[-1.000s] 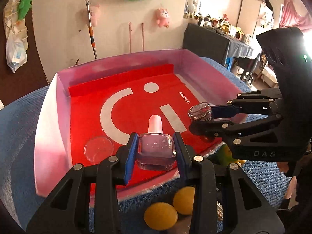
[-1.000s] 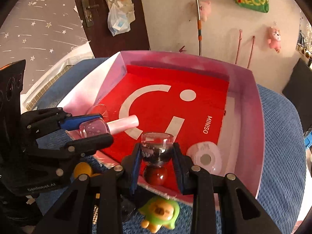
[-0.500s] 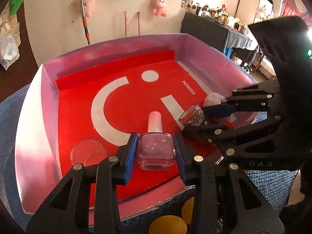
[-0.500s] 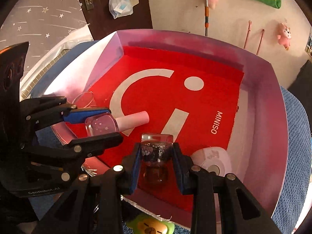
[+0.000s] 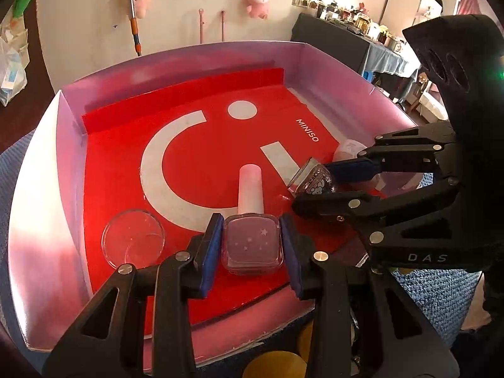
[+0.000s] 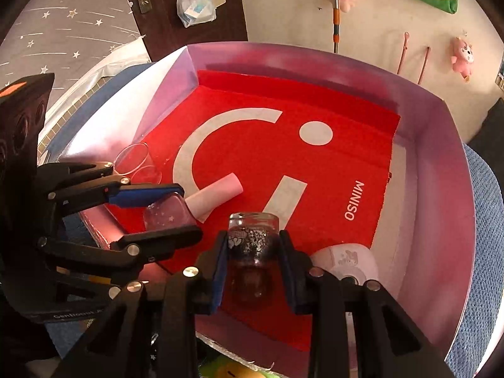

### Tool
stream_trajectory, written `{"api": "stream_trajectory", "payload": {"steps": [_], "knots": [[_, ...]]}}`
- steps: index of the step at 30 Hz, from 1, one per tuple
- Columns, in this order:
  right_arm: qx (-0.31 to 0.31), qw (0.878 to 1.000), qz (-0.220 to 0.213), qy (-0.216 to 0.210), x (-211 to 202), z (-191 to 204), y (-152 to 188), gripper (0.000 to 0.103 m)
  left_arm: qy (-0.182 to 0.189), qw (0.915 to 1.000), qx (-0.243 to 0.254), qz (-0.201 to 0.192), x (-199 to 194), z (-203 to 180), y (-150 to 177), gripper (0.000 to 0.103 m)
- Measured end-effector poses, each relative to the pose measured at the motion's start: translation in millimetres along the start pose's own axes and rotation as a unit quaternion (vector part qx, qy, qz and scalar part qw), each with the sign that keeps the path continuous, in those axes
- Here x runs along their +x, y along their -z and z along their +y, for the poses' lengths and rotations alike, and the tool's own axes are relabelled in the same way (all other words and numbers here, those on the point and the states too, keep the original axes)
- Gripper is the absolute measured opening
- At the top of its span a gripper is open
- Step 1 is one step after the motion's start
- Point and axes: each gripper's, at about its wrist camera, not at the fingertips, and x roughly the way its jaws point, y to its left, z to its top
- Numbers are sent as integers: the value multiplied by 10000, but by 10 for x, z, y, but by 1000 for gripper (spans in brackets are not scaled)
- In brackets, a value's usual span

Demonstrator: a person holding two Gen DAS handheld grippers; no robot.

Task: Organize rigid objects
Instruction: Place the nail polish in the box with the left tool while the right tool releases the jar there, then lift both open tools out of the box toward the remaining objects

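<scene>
A pink-walled box (image 5: pixel 176 60) with a red MINISO floor lies on a blue cloth. My left gripper (image 5: pixel 250 245) is shut on a purple nail polish bottle (image 5: pixel 252 242) with a pink cap, held low over the box's near edge; the bottle also shows in the right wrist view (image 6: pixel 170 212). My right gripper (image 6: pixel 252 271) is shut on a small glass jar (image 6: pixel 252 252) with a glittery print, held low over the box floor to the right; the jar also shows in the left wrist view (image 5: pixel 312 181).
A clear round dish (image 5: pixel 132 237) lies in the box at near left. A white round case (image 6: pixel 349 263) lies in its near right corner. Yellow round objects (image 5: pixel 277 363) and a green toy (image 6: pixel 226 370) lie on the cloth in front of the box.
Both grippers have moved forward and down into the box with their objects; the bottle and the jar now sit close to the red floor.
</scene>
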Motion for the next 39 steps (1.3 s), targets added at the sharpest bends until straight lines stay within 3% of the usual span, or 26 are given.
{"api": "stream_trajectory", "payload": {"steps": [9,11,13,15,20,24,32,34,39], "knots": [[-62,10000,-66,24,-7,16,1,34,34,10000,30,-63,-33,-4,-9,36],[-56,9999,-86,27,-14,11,-2,34,50,10000,38,-77,-41,-9,-13,40],[-57,9999,-113,39,-25,13,-9,36,37,9999,48,-153,-75,-10,-17,56],[-64,9999,-142,43,-46,8,-8,42,33,9997,64,-245,-113,-14,-20,56],[-105,9996,-224,103,-115,28,-16,44,-57,9992,97,-371,-225,-47,-26,56],[-73,9990,-407,185,-250,48,0,56,-122,9980,123,-615,-411,-91,-1,70],[-60,9959,-796,418,-594,140,93,71,-185,9941,-9,-1068,-850,-167,113,71],[-34,9946,-915,481,-703,176,153,77,-201,9926,-66,-1199,-972,-188,164,80],[33,9893,-1301,662,-1014,297,313,91,-319,9870,-160,-1565,-1262,-265,321,82]]}}
